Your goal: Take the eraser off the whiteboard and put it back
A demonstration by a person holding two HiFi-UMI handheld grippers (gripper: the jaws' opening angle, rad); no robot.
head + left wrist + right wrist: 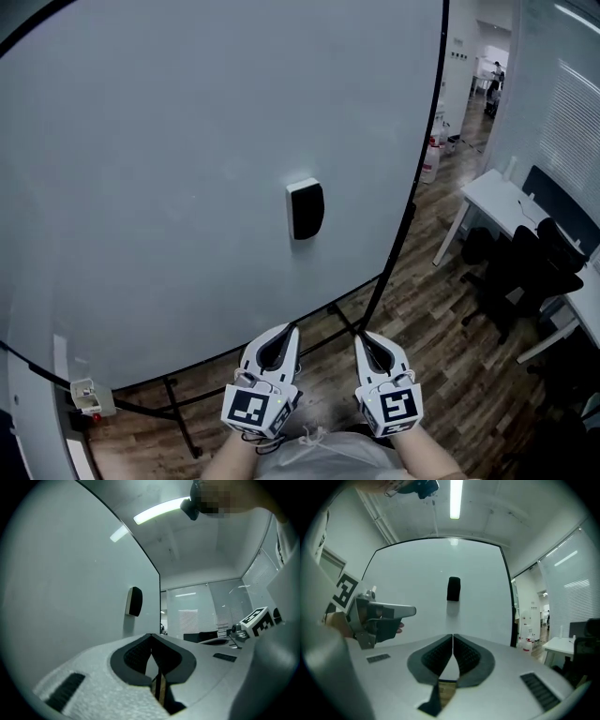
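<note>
A black eraser (306, 209) with a white edge sticks to the large blank whiteboard (169, 169), a little right of its middle. It also shows as a dark block in the left gripper view (134, 601) and in the right gripper view (453, 588). My left gripper (290, 328) and right gripper (359, 336) hang side by side below the board, well short of the eraser, both pointing toward it. Both are shut with nothing between the jaws.
The whiteboard stands on a black frame with legs (178, 412) over a wood-plank floor. To the right are a white desk (497, 202) and black office chairs (525, 272). A red-and-white item (430, 159) stands on the floor past the board's right edge.
</note>
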